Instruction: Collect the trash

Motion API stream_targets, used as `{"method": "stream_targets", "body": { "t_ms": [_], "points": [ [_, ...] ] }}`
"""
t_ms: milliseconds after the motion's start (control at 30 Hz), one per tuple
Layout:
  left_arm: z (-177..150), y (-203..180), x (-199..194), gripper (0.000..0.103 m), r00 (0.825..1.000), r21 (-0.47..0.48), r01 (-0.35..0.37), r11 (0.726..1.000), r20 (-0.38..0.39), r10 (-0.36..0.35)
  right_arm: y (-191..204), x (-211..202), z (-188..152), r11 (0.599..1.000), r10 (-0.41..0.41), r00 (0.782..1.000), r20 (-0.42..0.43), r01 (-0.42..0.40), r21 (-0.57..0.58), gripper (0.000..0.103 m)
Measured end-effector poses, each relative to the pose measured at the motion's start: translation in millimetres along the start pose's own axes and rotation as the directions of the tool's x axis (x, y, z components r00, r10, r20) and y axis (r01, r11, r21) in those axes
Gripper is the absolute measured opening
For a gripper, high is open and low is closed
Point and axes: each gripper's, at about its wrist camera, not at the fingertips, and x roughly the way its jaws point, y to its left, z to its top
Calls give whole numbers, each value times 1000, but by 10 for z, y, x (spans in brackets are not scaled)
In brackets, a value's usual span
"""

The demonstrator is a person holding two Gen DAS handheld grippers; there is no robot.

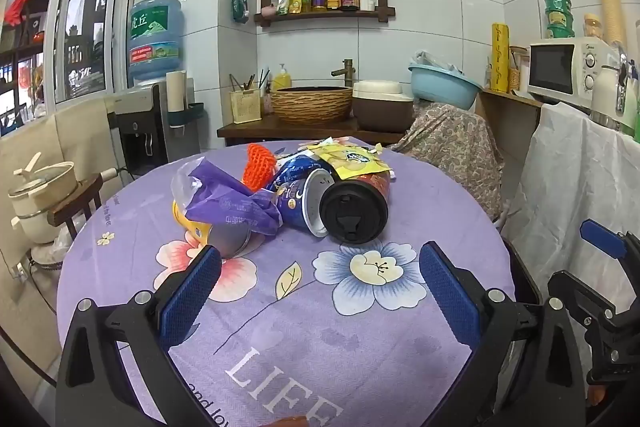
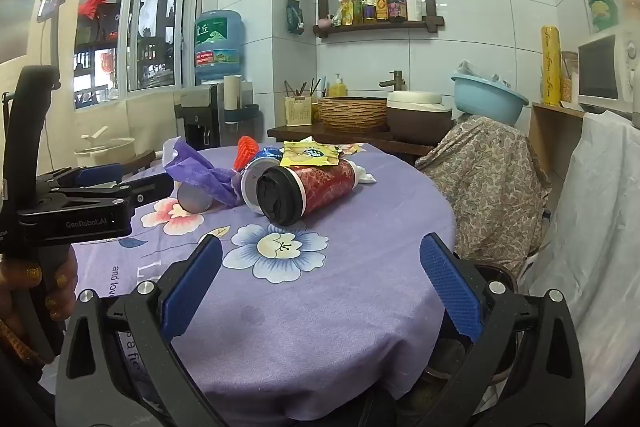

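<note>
A trash heap lies at the far middle of the round table with its purple flowered cloth (image 1: 320,339). In the heap, a red cup with a black lid (image 1: 354,213) lies on its side, lid toward me, next to a tipped blue cup (image 1: 304,199). Left of them are a purple wrapper (image 1: 228,203), a yellow can (image 1: 212,233) and an orange mesh (image 1: 260,167), and a yellow packet (image 1: 348,159) rests on top. My left gripper (image 1: 320,287) is open and empty, short of the heap. My right gripper (image 2: 320,287) is likewise open over bare cloth, facing the red cup (image 2: 316,187).
A chair draped in patterned cloth (image 2: 488,179) stands at the table's right, with a white cover (image 2: 600,207) beyond. A dark round container (image 2: 496,273) sits low by the table's right edge. A pot on a stool (image 1: 44,195) is at the left. A hand (image 2: 56,291) grips the left handle.
</note>
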Motion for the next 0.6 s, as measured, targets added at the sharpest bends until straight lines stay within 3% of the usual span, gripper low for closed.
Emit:
{"method": "stream_targets", "body": {
  "t_ms": [533,600],
  "points": [
    [65,-63,125,98,1000,0,-1,1000,-2,1,-24,-46,69,1000,-1,1000,-2,1,0,98],
    [-1,-15,-14,98,1000,1,2,1000,9,-2,-26,-45,85,1000,-1,1000,-5,1,3,98]
  ]
}}
